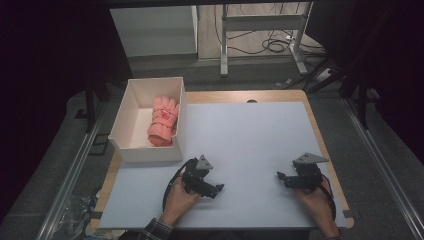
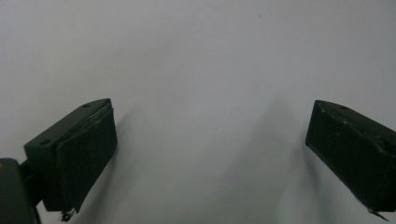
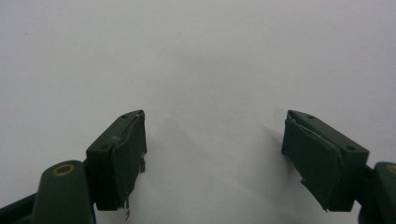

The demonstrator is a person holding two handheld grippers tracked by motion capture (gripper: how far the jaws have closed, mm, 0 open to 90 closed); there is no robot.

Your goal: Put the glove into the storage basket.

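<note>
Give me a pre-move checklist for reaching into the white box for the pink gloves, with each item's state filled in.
1. Left gripper open with nothing between its jaws: ok.
2. Right gripper open with nothing between its jaws: ok.
3. Pink gloves inside the white box, against its right wall: ok.
4. Box top open, no lid: ok.
5. White table surface between the left gripper and the box free of obstacles: ok.
6. Whether the gloves are tied or banded together as one bundle: cannot tell.
</note>
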